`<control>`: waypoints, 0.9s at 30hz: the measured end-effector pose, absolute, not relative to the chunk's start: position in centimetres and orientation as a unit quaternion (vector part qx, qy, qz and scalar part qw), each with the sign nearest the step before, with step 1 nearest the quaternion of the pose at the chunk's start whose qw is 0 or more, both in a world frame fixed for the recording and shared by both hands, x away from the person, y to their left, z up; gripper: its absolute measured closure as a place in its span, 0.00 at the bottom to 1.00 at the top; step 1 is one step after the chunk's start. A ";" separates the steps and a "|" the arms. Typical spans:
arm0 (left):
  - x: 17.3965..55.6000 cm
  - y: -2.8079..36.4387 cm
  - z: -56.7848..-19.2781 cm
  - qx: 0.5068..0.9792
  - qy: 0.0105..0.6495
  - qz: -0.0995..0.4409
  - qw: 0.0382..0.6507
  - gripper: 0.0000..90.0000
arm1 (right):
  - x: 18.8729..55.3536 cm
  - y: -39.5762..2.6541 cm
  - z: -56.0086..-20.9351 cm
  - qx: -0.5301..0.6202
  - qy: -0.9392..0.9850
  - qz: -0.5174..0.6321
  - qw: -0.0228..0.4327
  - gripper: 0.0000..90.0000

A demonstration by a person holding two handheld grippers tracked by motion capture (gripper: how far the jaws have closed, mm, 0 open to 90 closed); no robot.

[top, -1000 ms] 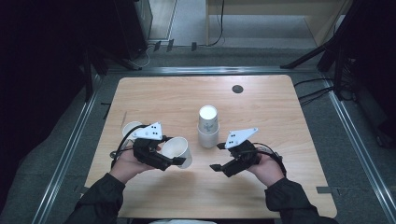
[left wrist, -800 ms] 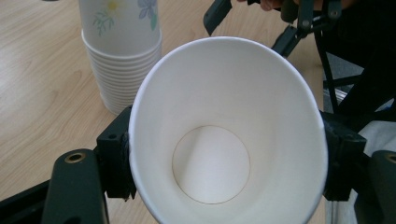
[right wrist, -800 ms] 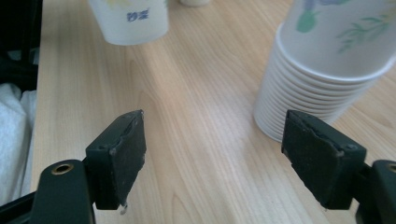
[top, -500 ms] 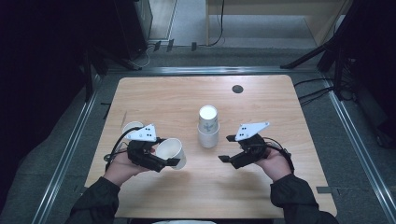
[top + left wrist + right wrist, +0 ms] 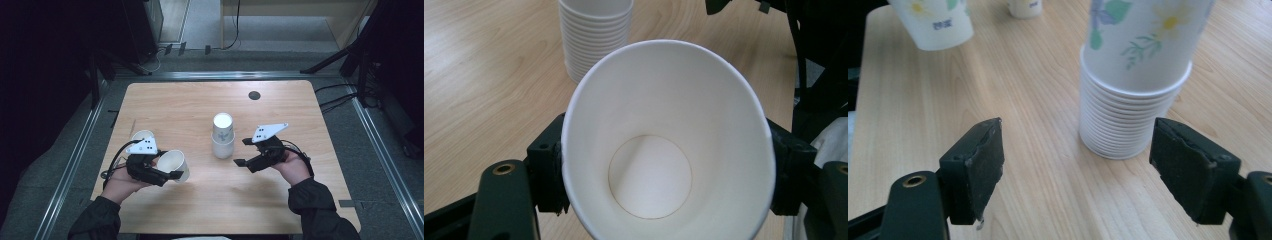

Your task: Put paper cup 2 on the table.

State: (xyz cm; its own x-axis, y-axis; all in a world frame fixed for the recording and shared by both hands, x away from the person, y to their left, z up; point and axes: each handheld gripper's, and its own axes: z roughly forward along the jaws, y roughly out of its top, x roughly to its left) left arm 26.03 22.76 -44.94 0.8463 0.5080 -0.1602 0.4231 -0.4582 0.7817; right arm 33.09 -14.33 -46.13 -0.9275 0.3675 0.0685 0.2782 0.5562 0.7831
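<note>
- Left tongs (image 5: 172, 175) clamp a white paper cup (image 5: 173, 165), tipped on its side above the worktop (image 5: 190, 105), at about 8 o'clock from the cup stack (image 5: 222, 135).
- A lone cup (image 5: 142, 136) stands just behind that hand, at 11 o'clock.
- Right tongs (image 5: 241, 152) gape apart, empty, at 4 o'clock beside the stack, not touching it.

A wooden table (image 5: 175, 105) with a dark round grommet (image 5: 254, 95) stood on grey floor (image 5: 200, 35), metal rails (image 5: 75, 155) alongside, black cables (image 5: 332, 97) trailing at right.
</note>
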 end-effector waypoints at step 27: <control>25.7 28.3 -46.7 0.853 0.308 0.078 0.414 0.27 | 35.2 -15.3 -46.1 0.222 0.874 0.427 0.067 0.24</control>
State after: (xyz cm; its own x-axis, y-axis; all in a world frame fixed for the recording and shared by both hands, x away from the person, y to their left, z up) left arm 25.71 28.30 -46.71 0.7984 0.5896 -0.1221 0.4609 -0.4680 0.7540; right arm 35.24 -15.30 -46.12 -0.8926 0.4450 0.0730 0.3311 0.5370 0.7758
